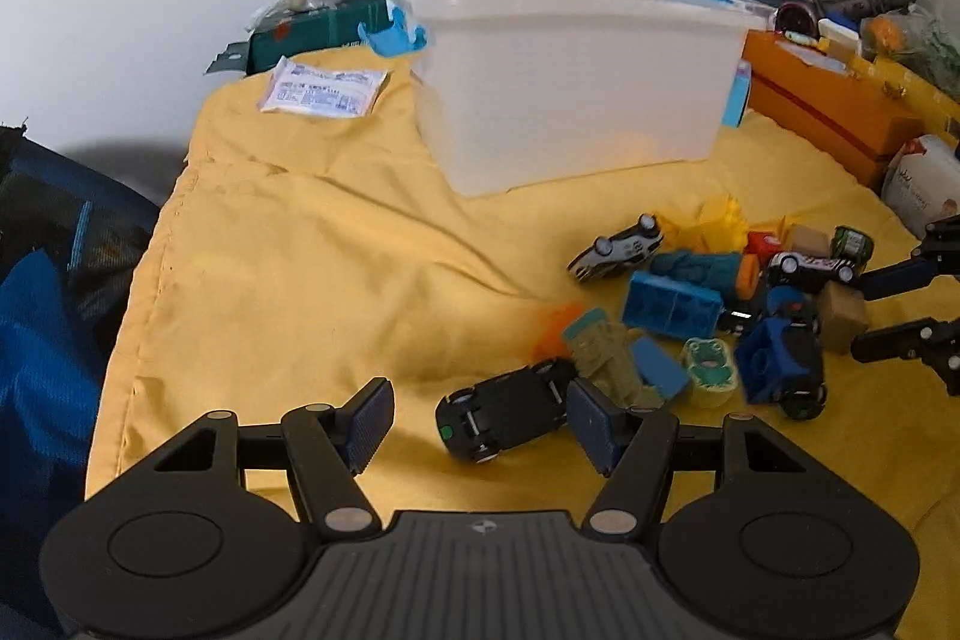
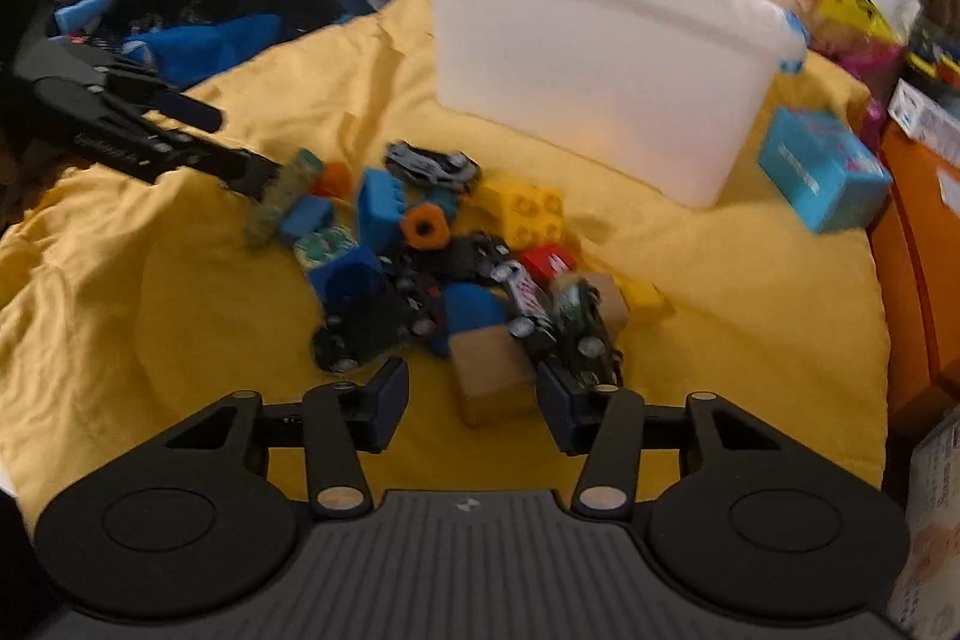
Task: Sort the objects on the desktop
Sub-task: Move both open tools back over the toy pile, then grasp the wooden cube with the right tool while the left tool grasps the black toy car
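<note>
A pile of toy cars and blocks (image 1: 720, 304) lies on the yellow cloth (image 1: 300, 250) in front of a translucent white bin (image 1: 570, 70). My left gripper (image 1: 480, 424) is open, its fingers either side of an overturned black toy car (image 1: 504, 415). My right gripper (image 2: 471, 400) is open around a tan wooden cube (image 2: 489, 370) at the near edge of the pile (image 2: 432, 256). The bin shows in the right wrist view (image 2: 600, 58) too. The right gripper's fingers show at the far right of the left wrist view (image 1: 900, 310); the left gripper shows at the left of the right wrist view (image 2: 198, 148).
An orange box (image 1: 828, 112) and cluttered items stand to the right of the bin. A light blue box (image 2: 822, 172) lies right of the bin. A white packet (image 1: 324, 91) lies on the cloth at the back left. A dark blue bag (image 2: 198, 4) sits off the cloth's left edge.
</note>
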A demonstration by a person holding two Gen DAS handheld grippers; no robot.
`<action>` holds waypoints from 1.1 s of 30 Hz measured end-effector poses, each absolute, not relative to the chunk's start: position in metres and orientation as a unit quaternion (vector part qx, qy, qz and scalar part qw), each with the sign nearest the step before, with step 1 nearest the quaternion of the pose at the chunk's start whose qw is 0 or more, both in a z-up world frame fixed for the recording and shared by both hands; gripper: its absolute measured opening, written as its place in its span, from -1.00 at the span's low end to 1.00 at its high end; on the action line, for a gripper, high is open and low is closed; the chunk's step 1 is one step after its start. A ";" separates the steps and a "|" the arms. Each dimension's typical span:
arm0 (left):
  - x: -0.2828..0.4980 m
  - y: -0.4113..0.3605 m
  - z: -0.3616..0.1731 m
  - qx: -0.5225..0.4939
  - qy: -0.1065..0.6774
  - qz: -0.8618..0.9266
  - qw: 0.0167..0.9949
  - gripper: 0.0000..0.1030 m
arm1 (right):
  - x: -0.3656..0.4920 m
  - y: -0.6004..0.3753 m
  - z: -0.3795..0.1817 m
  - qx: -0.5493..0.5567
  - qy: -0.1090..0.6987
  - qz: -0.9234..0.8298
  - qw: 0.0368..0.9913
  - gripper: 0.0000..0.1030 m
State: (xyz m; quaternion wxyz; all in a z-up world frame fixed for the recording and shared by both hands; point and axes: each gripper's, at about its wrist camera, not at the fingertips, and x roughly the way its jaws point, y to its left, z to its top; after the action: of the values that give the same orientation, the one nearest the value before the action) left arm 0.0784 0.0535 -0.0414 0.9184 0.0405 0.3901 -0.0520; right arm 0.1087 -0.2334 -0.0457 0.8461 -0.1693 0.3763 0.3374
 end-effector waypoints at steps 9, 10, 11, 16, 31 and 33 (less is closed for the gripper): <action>0.087 0.038 -0.065 0.075 0.412 -0.084 0.904 0.31 | 0.114 -0.224 -0.062 -0.173 0.394 0.341 0.835 -0.31; 0.087 0.035 -0.066 0.077 0.414 -0.088 0.903 0.31 | 0.114 -0.224 -0.063 -0.171 0.396 0.340 0.836 -0.31; 0.087 0.033 -0.068 0.077 0.416 -0.092 0.902 0.31 | 0.114 -0.224 -0.063 -0.169 0.398 0.341 0.835 -0.35; 0.080 0.025 -0.066 0.082 0.417 -0.113 0.898 0.00 | 0.107 -0.226 -0.063 -0.161 0.400 0.347 0.833 -0.36; 0.060 0.003 -0.059 0.105 0.394 -0.124 0.905 0.32 | 0.099 -0.252 -0.062 -0.109 0.421 0.325 0.840 -0.36; 0.064 0.000 -0.065 0.122 0.401 -0.139 0.897 0.29 | 0.098 -0.252 -0.061 -0.109 0.422 0.324 0.840 -0.36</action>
State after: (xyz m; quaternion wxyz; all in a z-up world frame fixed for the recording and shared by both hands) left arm 0.0637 -0.0003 -0.0652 0.8973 0.1217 0.4011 -0.1387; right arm 0.0980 -0.2525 -0.0612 0.8398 -0.1094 0.4215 0.3241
